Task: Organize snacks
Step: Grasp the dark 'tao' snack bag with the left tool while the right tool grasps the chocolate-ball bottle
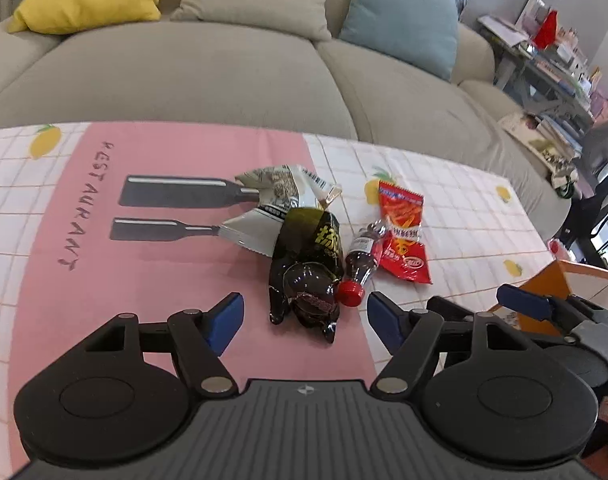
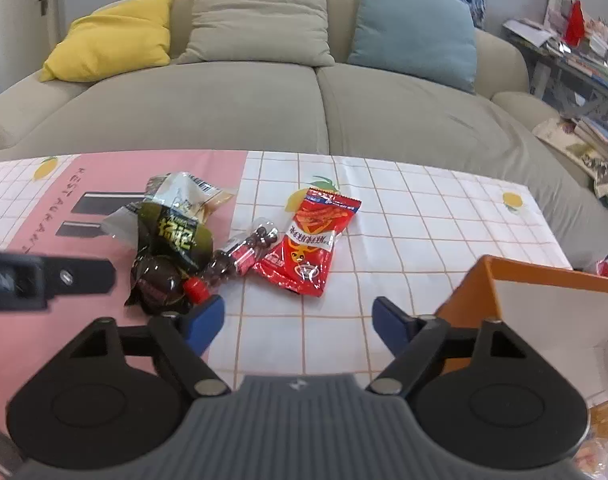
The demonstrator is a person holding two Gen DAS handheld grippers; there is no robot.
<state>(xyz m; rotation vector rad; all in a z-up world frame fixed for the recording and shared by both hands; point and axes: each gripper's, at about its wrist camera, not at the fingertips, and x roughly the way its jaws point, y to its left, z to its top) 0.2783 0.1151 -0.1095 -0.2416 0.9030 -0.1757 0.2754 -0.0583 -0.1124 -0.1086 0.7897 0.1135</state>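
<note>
Both hand-held grippers, left (image 1: 304,322) and right (image 2: 298,322), spread, empty. Risk: overlapped dark pouch (image 1: 305,268) and bottle (image 1: 361,260) may be dragged together.

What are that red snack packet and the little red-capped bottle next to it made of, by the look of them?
The red snack packet looks like glossy plastic film: it crinkles and catches glare. The small red-capped bottle seems to be clear plastic, since its dark contents show through; its cap looks like smooth moulded plastic.
</note>
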